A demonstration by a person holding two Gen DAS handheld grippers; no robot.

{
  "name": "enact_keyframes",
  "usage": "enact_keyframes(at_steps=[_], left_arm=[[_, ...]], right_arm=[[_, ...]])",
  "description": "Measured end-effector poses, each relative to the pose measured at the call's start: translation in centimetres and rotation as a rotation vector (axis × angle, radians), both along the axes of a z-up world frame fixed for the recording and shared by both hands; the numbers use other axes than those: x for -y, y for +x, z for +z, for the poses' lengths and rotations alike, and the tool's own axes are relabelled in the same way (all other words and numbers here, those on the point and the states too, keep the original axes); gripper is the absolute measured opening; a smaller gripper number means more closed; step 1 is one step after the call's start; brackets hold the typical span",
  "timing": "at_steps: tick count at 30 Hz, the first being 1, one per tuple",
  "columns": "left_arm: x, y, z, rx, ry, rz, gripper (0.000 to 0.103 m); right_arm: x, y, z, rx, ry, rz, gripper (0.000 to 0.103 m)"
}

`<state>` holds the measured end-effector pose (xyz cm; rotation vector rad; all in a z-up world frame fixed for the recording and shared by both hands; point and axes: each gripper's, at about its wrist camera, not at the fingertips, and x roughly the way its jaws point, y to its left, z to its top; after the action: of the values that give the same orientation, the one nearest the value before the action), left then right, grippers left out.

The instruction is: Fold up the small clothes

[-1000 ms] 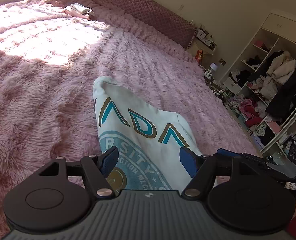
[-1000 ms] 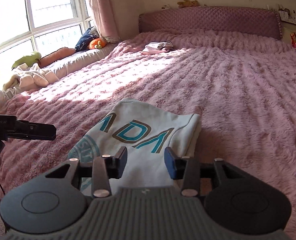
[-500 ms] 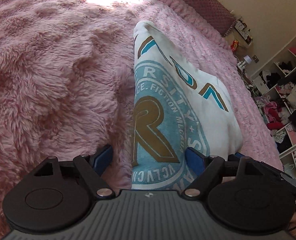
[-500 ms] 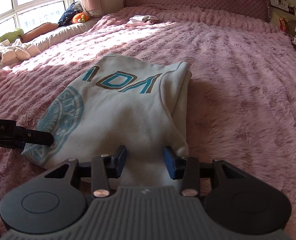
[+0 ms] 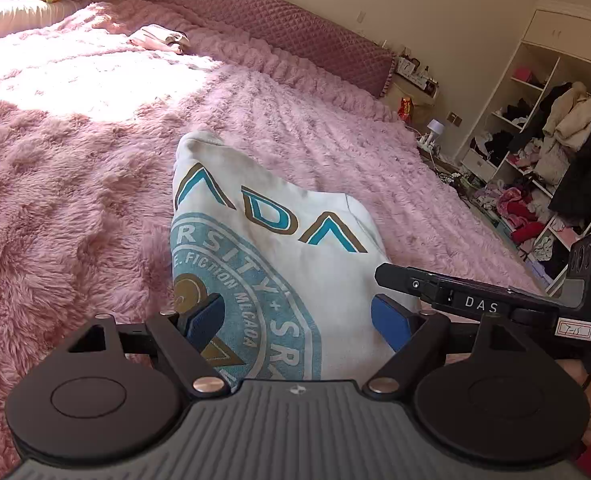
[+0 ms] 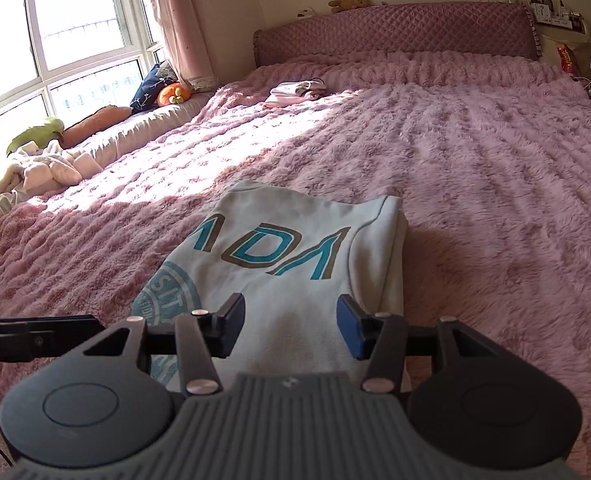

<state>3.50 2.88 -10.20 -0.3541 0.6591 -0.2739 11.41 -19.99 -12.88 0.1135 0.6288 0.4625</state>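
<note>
A white top (image 5: 279,240) with teal and brown lettering and a round teal emblem lies folded on the pink fluffy bedspread (image 5: 75,168). It also shows in the right wrist view (image 6: 295,264). My left gripper (image 5: 297,320) is open over its near edge, blue pads on either side of the emblem, holding nothing. My right gripper (image 6: 289,326) is open over the near right part of the top and empty. The right gripper's finger (image 5: 455,292) shows at the right of the left wrist view.
A small folded pile of clothes (image 6: 295,90) lies far up the bed near the quilted headboard (image 6: 395,32). Cushions and soft toys (image 6: 95,120) line the window ledge at left. An open wardrobe full of clothes (image 5: 543,152) stands to the right of the bed.
Both grippers have tilted back up from the top after dipping close to it half a second ago. The top lies much as before. Both stay open.
</note>
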Motion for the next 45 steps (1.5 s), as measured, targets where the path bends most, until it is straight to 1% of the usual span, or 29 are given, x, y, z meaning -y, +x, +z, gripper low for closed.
enact_keyframes(at_steps=[3,5,7,8,9,11,12,13,14,17,19,21,23,26,33,37,39,42,45], left_arm=[[0.4,1.1,-2.1,-0.071,0.029,0.002,0.097],[0.6,1.3,-2.6,-0.084,0.049,0.004,0.097],[0.9,1.2,-2.3,-0.087,0.072,0.011,0.097],[1.0,1.1,-2.1,-0.09,0.076,0.016,0.097],[1.0,1.0,-1.7,-0.094,0.073,0.024,0.097],[0.9,0.8,-0.7,-0.109,0.057,0.051,0.097],[0.9,0.7,-0.2,-0.124,0.054,0.07,0.097],[0.9,0.5,0.3,-0.129,0.053,0.082,0.097],[0.9,0.1,1.0,-0.124,0.055,0.094,0.097],[1.5,-1.2,3.2,-0.102,0.1,0.12,0.097],[2.0,-2.3,4.4,-0.08,0.138,0.133,0.097],[2.8,-3.5,5.8,-0.065,0.175,0.145,0.097],[3.3,-4.2,6.8,-0.07,0.207,0.158,0.097],[3.9,-5.3,7.4,-0.086,0.246,0.18,0.097],[4.8,-7.8,7.2,-0.135,0.33,0.209,0.097],[5.2,-8.8,6.9,-0.149,0.344,0.204,0.096],[5.2,-9.1,6.8,-0.153,0.347,0.211,0.096],[5.1,-9.4,6.8,-0.156,0.331,0.203,0.093],[5.1,-9.6,6.8,-0.161,0.322,0.197,0.093]], right_arm=[[-0.6,1.0,-1.6,-0.05,-0.058,-0.015,0.048],[-0.8,1.2,-2.4,-0.061,-0.066,-0.02,0.048],[-1.0,1.2,-2.2,-0.063,-0.071,-0.029,0.049],[-1.0,1.0,-1.8,-0.06,-0.077,-0.034,0.05],[-1.0,0.7,-1.3,-0.054,-0.083,-0.041,0.054],[-0.9,-0.2,0.0,-0.03,-0.091,-0.069,0.064],[-0.7,-1.1,0.9,-0.005,-0.102,-0.103,0.067],[-0.6,-1.9,1.6,0.013,-0.114,-0.129,0.072],[-0.5,-2.6,2.3,0.026,-0.13,-0.153,0.074],[-0.9,-4.6,3.9,0.041,-0.211,-0.204,0.076],[-1.4,-5.8,4.7,0.034,-0.265,-0.224,0.079],[-1.8,-6.9,5.3,0.019,-0.292,-0.235,0.081],[-2.1,-8.0,6.0,0.004,-0.299,-0.249,0.081],[-2.5,-10.0,6.8,-0.011,-0.315,-0.27,0.081],[-3.2,-13.5,7.4,-0.035,-0.374,-0.294,0.081],[-3.5,-14.6,7.4,-0.053,-0.362,-0.29,0.081],[-3.7,-15.0,7.4,-0.051,-0.376,-0.298,0.081],[-3.7,-15.4,7.4,-0.055,-0.372,-0.303,0.081],[-3.5,-15.6,7.5,-0.069,-0.359,-0.312,0.081]])
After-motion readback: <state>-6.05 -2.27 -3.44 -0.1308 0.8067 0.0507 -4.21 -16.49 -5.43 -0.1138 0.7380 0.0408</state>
